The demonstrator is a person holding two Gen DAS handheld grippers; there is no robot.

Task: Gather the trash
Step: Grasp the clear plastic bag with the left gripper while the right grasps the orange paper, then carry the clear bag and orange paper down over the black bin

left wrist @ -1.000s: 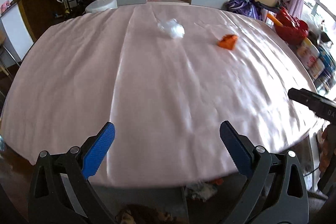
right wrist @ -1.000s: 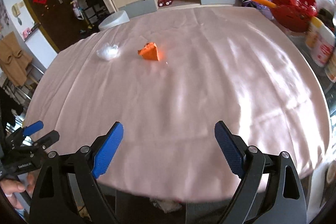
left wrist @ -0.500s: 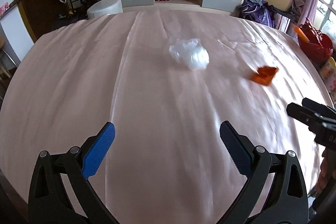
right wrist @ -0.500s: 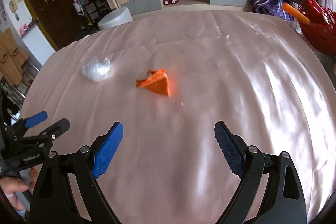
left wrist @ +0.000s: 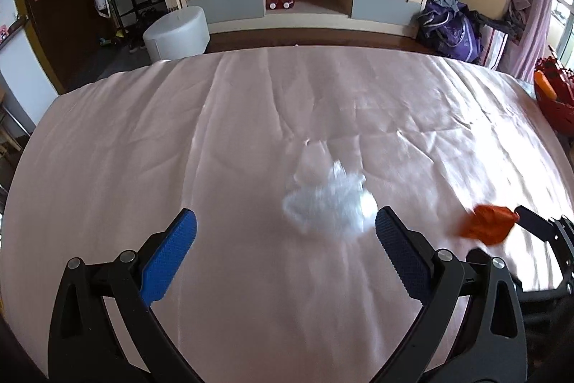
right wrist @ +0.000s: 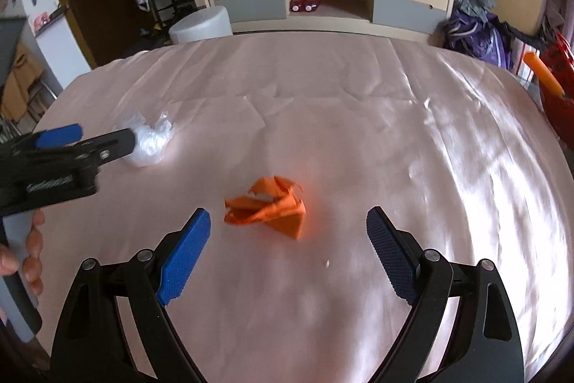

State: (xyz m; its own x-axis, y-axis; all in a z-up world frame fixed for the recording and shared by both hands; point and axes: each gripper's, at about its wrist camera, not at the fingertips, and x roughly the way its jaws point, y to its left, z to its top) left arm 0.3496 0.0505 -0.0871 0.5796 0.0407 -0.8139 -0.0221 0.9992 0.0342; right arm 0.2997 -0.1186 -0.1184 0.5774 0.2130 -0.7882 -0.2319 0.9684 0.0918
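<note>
The left gripper [left wrist: 286, 232] stands wide open and holds nothing. A crumpled clear plastic wrapper [left wrist: 328, 203], whitish and glossy, lies on the pink tablecloth [left wrist: 143, 149] at lower centre of the left wrist view, just ahead of the fingertips and closer to the right finger.

The right gripper [right wrist: 288, 228] is also spread wide and grips nothing. A crumpled orange paper scrap [right wrist: 267, 205], folded into sharp creases, lies at centre of the right wrist view, just ahead of the gap between the blue pads [right wrist: 184, 257]. A small pale crumb [right wrist: 327, 263] lies near it.
</note>
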